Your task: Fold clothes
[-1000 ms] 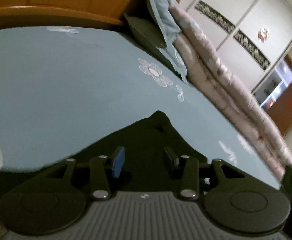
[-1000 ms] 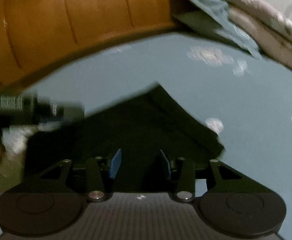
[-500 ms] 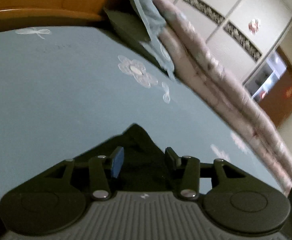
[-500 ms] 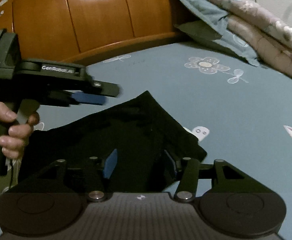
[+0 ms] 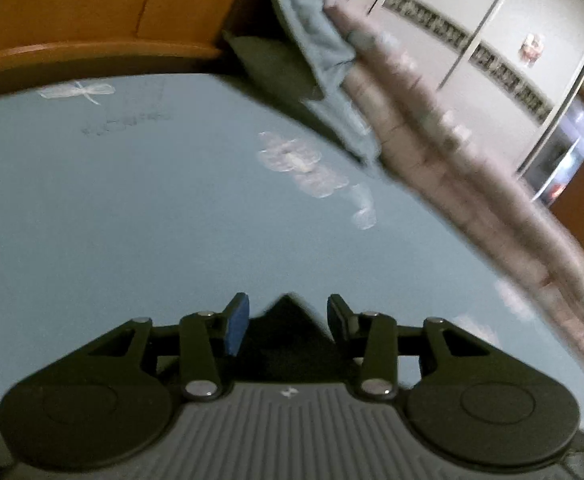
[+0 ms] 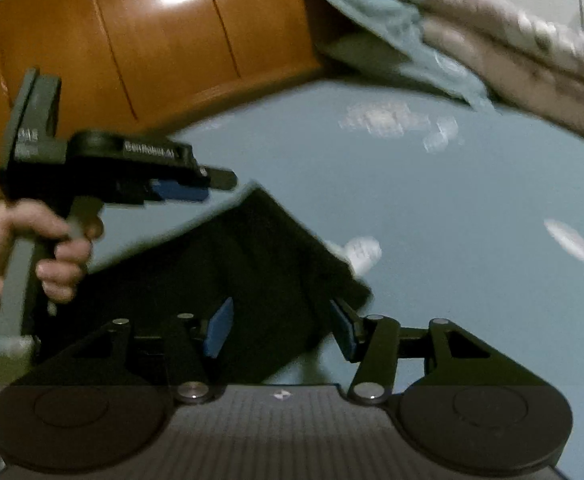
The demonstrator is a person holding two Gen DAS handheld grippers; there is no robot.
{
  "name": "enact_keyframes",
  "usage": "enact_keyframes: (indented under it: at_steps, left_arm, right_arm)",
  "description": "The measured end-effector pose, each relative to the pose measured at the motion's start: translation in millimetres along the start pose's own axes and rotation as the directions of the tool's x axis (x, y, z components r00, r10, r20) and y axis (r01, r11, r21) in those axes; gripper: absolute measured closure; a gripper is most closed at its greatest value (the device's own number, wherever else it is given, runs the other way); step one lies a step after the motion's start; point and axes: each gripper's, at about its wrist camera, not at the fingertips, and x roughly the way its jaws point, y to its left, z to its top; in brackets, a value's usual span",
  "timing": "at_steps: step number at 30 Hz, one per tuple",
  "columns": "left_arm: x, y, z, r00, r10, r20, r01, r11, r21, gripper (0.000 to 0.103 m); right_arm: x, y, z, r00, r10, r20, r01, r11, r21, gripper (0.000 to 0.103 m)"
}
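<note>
Both grippers, left (image 5: 288, 322) and right (image 6: 280, 330), stand half-open, holding nothing; black garment (image 6: 228, 280) corner at twelve o'clock risks unfolding.

The black hand-held left gripper (image 6: 196, 188), seen from the right wrist view, carries white lettering along the side of its body, blurred but seeming to read "GenRobot.AI". A smaller white label on its upright rear block is too smeared to read. Nothing else bears legible text.
</note>
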Motion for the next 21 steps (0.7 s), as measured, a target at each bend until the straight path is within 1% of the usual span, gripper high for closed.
enact_keyframes:
  at_steps: [1,3,6,9,11,13,14,15,16,17,18,20,21]
  left_arm:
    - [2,-2,1,1.000,-0.029,-0.008,0.029,1.000,-0.007,0.059]
    - [19,-10,-2,0.999,0.004,-0.042,-0.002,0.999,0.038,0.060]
    - [46,-10,-10,0.993,0.062,-0.101,-0.056,0.996,0.065,0.059]
    - [55,-9,-12,0.990,0.084,-0.110,-0.075,0.994,0.085,0.056]
    - [54,-9,-8,0.988,0.092,-0.122,-0.085,0.994,0.066,0.056]
    - [32,-14,-2,0.987,0.130,-0.098,-0.120,0.988,0.096,0.060]
    - [22,-16,1,0.985,0.148,-0.086,-0.138,0.984,0.111,0.059]
    - [7,-22,5,0.987,0.147,-0.069,-0.138,0.982,0.126,0.058]
    - [-12,-29,6,0.990,0.131,-0.052,-0.122,0.982,0.143,0.053]
    - [-25,-31,1,0.990,0.127,-0.056,-0.116,0.980,0.162,0.049]
    - [-38,-32,-4,0.991,0.122,-0.059,-0.110,0.977,0.181,0.048]
    - [-64,-34,-14,0.991,0.114,-0.067,-0.097,0.971,0.219,0.047]
    - [-69,-32,-21,0.987,0.135,-0.088,-0.112,0.968,0.225,0.047]
  right_arm:
    - [3,3,4,1.000,0.008,0.012,-0.008,1.000,-0.010,0.045]
    - [19,6,12,1.000,0.013,0.004,-0.013,1.000,-0.022,0.045]
    - [40,2,9,0.999,-0.025,-0.031,0.024,1.000,-0.012,0.045]
    - [48,-8,3,0.999,-0.035,-0.039,0.035,0.999,0.009,0.045]
    - [47,-8,4,0.998,-0.031,-0.045,0.032,0.999,0.010,0.045]
    - [40,-7,7,0.998,-0.032,-0.051,0.033,0.999,0.017,0.045]
    - [33,-5,10,0.998,-0.032,-0.048,0.033,0.999,0.020,0.045]
    - [22,-1,14,0.999,-0.023,-0.028,0.023,1.000,0.019,0.045]
    - [11,4,17,1.000,0.000,-0.007,0.000,1.000,0.012,0.045]
    - [0,9,20,1.000,0.025,0.014,-0.025,1.000,0.005,0.045]
    - [-9,16,20,0.998,0.056,0.025,-0.056,0.998,-0.006,0.044]
    - [-14,32,16,0.996,0.091,-0.001,-0.091,0.995,-0.034,0.042]
    - [-12,40,11,0.995,0.096,-0.028,-0.097,0.994,-0.049,0.042]
